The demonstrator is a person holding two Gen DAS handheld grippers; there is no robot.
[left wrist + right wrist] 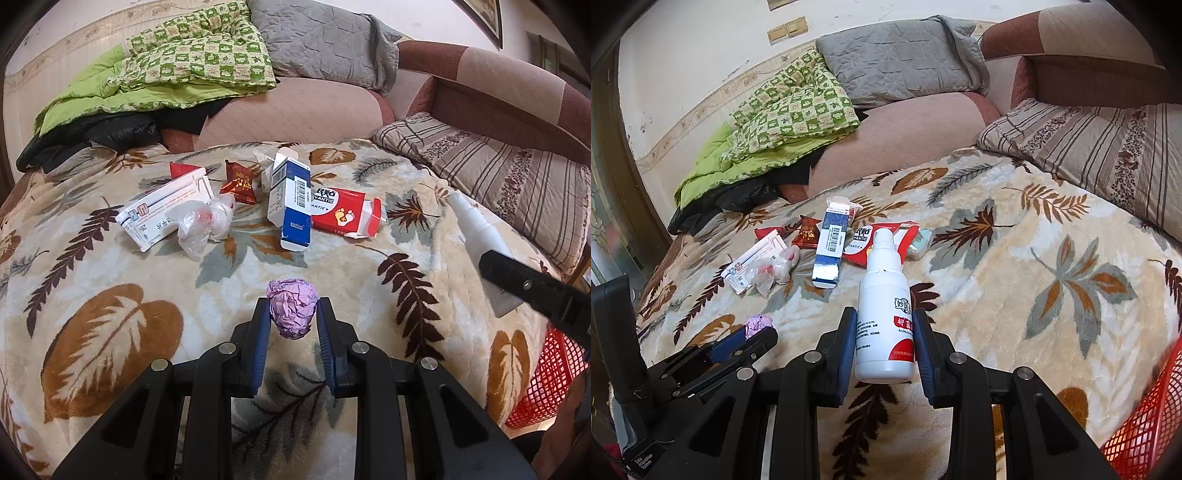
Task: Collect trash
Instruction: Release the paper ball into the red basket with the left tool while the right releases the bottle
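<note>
Above the leaf-print blanket, the left gripper pinches a paper wad while the right gripper clamps a bottle. The lightly held wad may slip short of the red basket; boxes remain behind.

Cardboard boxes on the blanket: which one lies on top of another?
The blue-and-white box: it rests across the red box. The white box lies apart, left.

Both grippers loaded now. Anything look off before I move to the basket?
Nothing stands out. The left gripper holds the purple paper ball, the right gripper the white spray bottle upright; red basket at right.
</note>
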